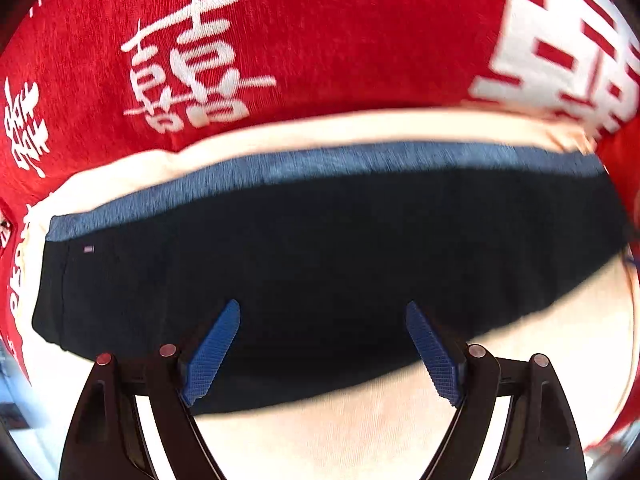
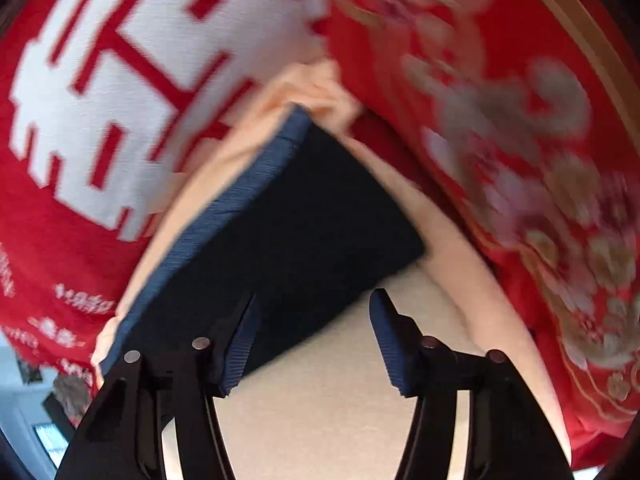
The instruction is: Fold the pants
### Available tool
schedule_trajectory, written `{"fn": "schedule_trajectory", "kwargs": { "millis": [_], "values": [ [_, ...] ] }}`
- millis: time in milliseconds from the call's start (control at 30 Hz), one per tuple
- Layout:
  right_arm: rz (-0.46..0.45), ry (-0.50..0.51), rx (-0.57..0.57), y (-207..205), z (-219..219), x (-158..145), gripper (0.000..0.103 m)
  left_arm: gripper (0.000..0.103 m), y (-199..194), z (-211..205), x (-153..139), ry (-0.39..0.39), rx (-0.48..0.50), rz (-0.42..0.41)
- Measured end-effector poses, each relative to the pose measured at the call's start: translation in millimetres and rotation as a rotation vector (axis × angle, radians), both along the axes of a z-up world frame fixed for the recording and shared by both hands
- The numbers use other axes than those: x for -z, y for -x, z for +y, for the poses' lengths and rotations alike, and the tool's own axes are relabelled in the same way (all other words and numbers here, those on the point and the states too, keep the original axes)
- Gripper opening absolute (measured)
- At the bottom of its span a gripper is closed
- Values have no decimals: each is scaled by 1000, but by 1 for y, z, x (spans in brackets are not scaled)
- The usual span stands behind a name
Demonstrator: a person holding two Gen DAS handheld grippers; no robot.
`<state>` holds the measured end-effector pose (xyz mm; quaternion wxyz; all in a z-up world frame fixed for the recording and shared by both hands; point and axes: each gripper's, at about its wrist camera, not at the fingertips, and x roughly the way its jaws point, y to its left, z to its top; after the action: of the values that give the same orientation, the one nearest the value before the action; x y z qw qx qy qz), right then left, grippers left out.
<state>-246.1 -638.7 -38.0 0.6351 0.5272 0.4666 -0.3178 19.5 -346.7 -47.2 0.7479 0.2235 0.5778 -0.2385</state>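
Left wrist view: left gripper (image 1: 322, 344) wide, empty, above folded pants (image 1: 320, 264). Right gripper (image 2: 314, 340) wide at pants' corner. Risk: careless contact dragging the fold open.

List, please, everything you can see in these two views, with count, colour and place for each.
pants: one, dark navy with a blue waistband, folded, lying on the cream cloth.
cream cloth: one, cream to peach, spread under the pants.
red blanket: one, red with white characters, beyond the cream cloth.
patterned red fabric: one, red with gold and pink floral print, right of the pants; blurred.
left hand-held gripper: one, black with blue pads, open over the near edge of the pants.
right hand-held gripper: one, black with blue pads, open at the pants' corner.
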Motion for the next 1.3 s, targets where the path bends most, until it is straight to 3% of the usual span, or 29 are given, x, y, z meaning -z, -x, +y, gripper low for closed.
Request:
{"fn": "schedule_trajectory", "kwargs": {
  "millis": [67, 133, 200, 267, 367, 467, 533, 633, 667, 700, 800, 900, 967, 1033, 1100, 1233, 1300],
  "values": [
    [-5, -24, 32, 8, 0, 10, 60, 86, -14, -11, 18, -13, -35, 11],
    [8, 9, 14, 4, -4, 14, 53, 86, -20, -12, 39, -67, -51, 30],
    [4, 35, -11, -4, -10, 15, 23, 86, -11, -14, 47, -51, -75, 41],
    [-29, 60, -28, -11, -15, 4, 10, 86, -11, -12, 45, -53, -73, 51],
    [-90, 183, -117, -19, -16, -29, 10, 86, -5, -13, 44, -66, -13, 27],
    [-16, 101, -101, -15, -22, -8, 11, 87, -2, -18, 46, -73, 17, 11],
    [36, 35, -91, -14, -22, 10, 19, 87, -8, -21, 46, -81, 9, 28],
    [-83, 38, -92, -7, -8, -4, 35, 87, -9, -30, 25, -58, -7, 28],
    [-110, 28, -79, -3, -4, -5, 47, 87, -9, -31, 22, -42, -10, 24],
    [-121, 14, -62, 0, -1, -2, 52, 87, -10, -35, 19, -28, -12, 20],
    [-108, -43, -1, 7, -1, 18, 52, 87, -15, -46, 25, -25, -27, 29],
    [-133, 14, 31, 7, 1, 21, 52, 87, -1, -54, 38, -42, -36, 42],
    [-141, 28, 73, 4, -2, 21, 52, 98, 0, -52, 43, -33, -70, 9],
    [-130, 35, 109, -3, -7, 20, 51, 100, -3, -49, 44, -22, -95, 31],
    [-99, 66, 99, -10, -15, 10, 15, 100, -6, -48, 43, -27, -113, 63],
    [-122, 197, -51, -20, -12, -39, 13, 100, -5, -56, 39, -58, -36, 15],
    [-71, 199, -91, -16, -10, -36, 15, 100, 1, -63, 42, -59, -21, -2]
  ]
}}
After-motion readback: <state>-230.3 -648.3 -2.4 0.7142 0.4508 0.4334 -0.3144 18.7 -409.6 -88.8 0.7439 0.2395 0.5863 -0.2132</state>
